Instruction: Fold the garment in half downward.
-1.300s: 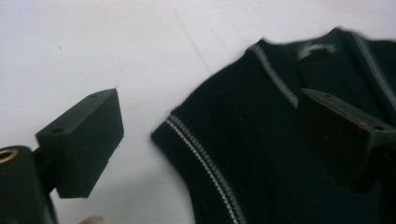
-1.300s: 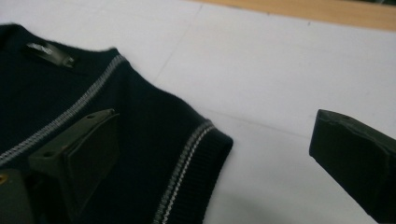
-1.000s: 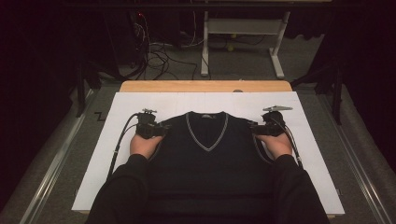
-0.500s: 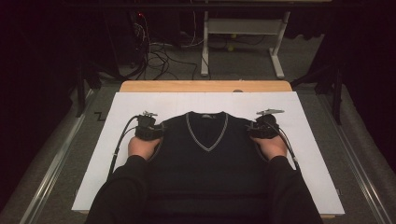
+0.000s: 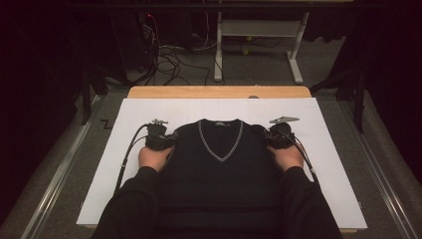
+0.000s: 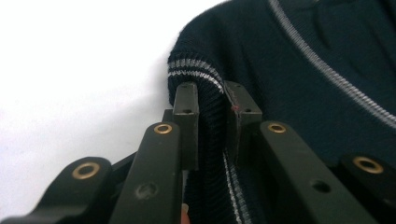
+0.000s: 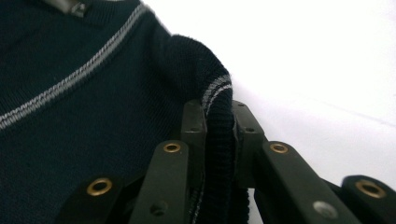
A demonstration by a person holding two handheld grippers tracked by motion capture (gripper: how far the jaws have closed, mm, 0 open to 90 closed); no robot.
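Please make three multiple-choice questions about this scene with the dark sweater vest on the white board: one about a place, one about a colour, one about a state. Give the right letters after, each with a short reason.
1. Where does the sweater vest lie?
A. On the white board, V-neck away from the person
B. On the floor beside the table
C. Hanging from the desk behind

2. What colour are the stripes at the V-neck and armholes?
A. Red
B. Light grey
C. Yellow

3. What is the left gripper doing?
A. Open above the board
B. Shut on the ribbed armhole edge
C. Shut on a cable

Answers:
1 A, the high view shows it flat on the board, neck toward the far edge.
2 B, the trim is pale grey in both gripper views.
3 B, its jaws pinch the striped edge; the right gripper does likewise.
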